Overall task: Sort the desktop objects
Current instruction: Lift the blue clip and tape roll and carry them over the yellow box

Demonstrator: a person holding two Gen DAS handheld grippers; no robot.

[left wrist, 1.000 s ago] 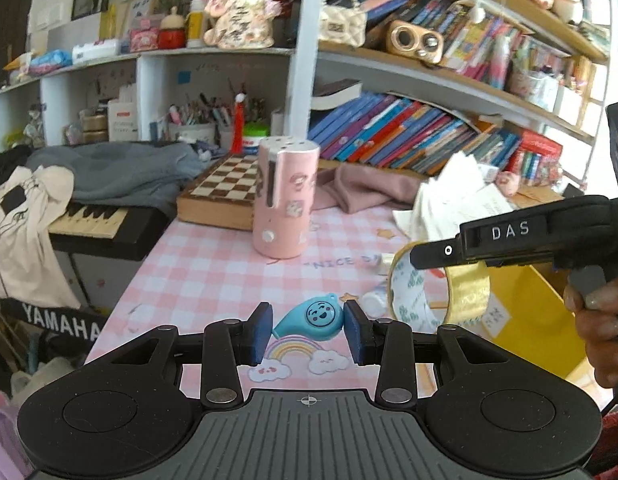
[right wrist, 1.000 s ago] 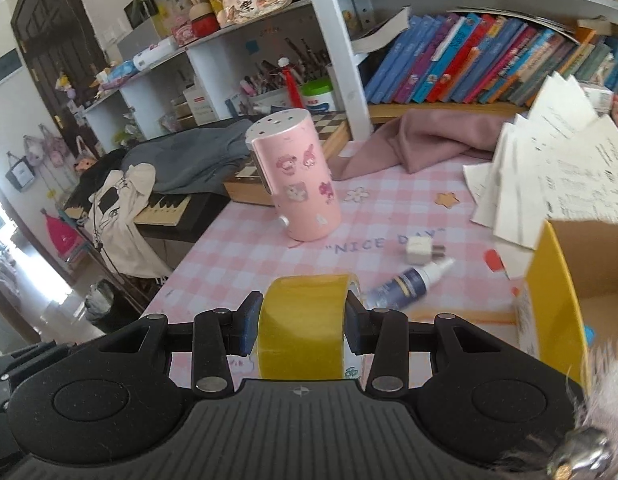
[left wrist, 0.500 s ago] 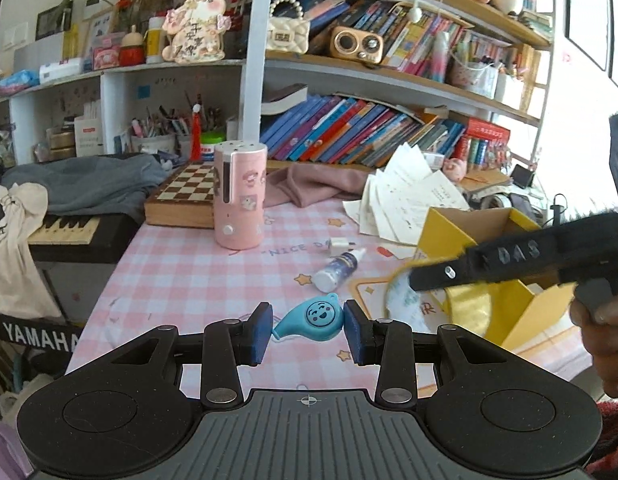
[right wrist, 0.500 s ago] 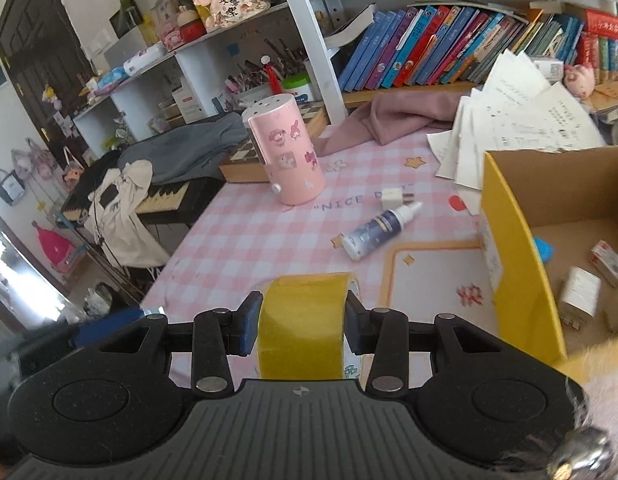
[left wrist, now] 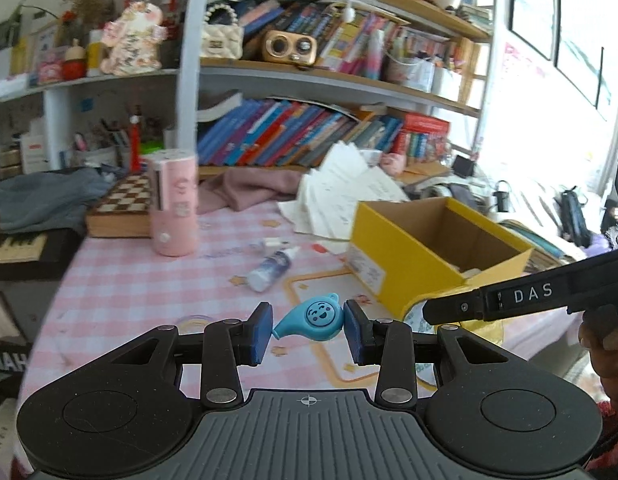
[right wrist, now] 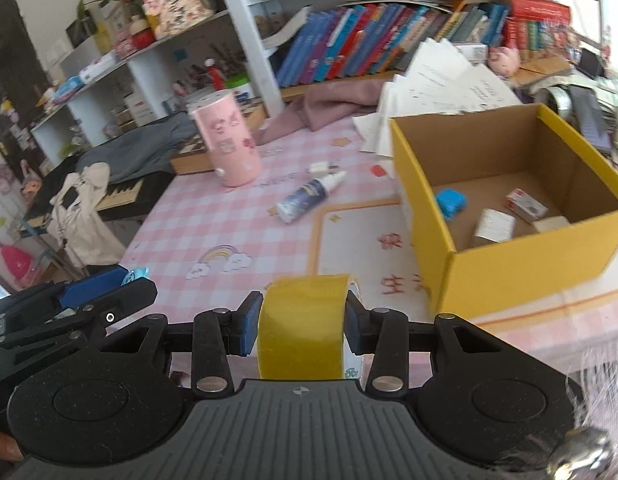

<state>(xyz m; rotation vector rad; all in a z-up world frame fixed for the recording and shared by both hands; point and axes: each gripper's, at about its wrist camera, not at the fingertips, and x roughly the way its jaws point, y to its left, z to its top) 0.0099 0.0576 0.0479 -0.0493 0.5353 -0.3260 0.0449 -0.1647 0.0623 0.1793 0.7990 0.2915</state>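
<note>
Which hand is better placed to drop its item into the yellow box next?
Right, probably. Its gripper holds the tape roll beside the yellow box; the left gripper, holding the blue whistle, sits farther away.

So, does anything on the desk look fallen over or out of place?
Yes. A small spray bottle lies on its side on the pink cloth, between the pink canister and the yellow box. Loose papers behind the box are fanned out untidily.
</note>
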